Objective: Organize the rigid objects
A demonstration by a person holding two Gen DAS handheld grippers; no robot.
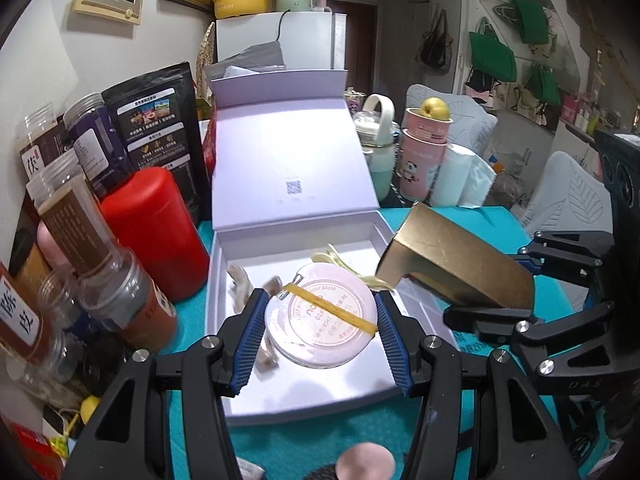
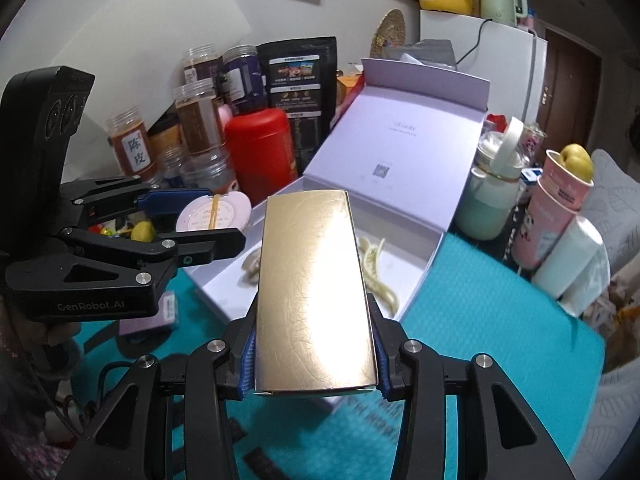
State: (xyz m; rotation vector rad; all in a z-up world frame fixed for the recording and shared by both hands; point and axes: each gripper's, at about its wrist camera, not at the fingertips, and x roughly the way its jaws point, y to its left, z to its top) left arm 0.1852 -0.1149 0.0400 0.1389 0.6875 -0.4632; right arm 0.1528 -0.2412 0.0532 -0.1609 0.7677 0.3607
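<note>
**Both grippers loaded above the open lavender box**

The round pink compact [image 1: 326, 316], banded by a yellow rubber band [image 1: 332, 307], sits clamped between the blue ribbed pads [image 1: 250, 336] of the left gripper [image 1: 320, 334], one pad at its 9 o'clock edge and the other at its 3 o'clock edge. It is held over the tray of the lavender box [image 1: 224, 280]; whether it touches the tray floor cannot be told. In the right wrist view the same compact [image 2: 214, 213] shows at 9 o'clock, pinched in the left gripper [image 2: 192, 216].

The gold rectangular box [image 2: 314, 292] is squeezed on its long sides by the right gripper [image 2: 316, 360], its far end reaching toward 12 o'clock over the near rim of the lavender box [image 2: 424, 276]. From the left wrist it appears at 3 o'clock as a tilted gold block [image 1: 456, 260] above the tray's right edge, with the right gripper [image 1: 492, 316] closed on it.

Inside the tray lie a pale yellow hair clip [image 2: 378, 276] at the 1 o'clock side of the gold box, and a blurred beige item [image 2: 250, 266] at its 10 o'clock side. The box lid [image 1: 292, 160] stands open toward 12 o'clock.

At 9 o'clock of the lavender box stands a red canister [image 1: 154, 228], with clear jars [image 1: 80, 224] and a black pouch [image 1: 154, 120] around it. At 2 o'clock stand stacked pink cups [image 1: 424, 152] topped by a yellow fruit [image 1: 434, 108]. All rest on a teal mat [image 2: 500, 320].
</note>
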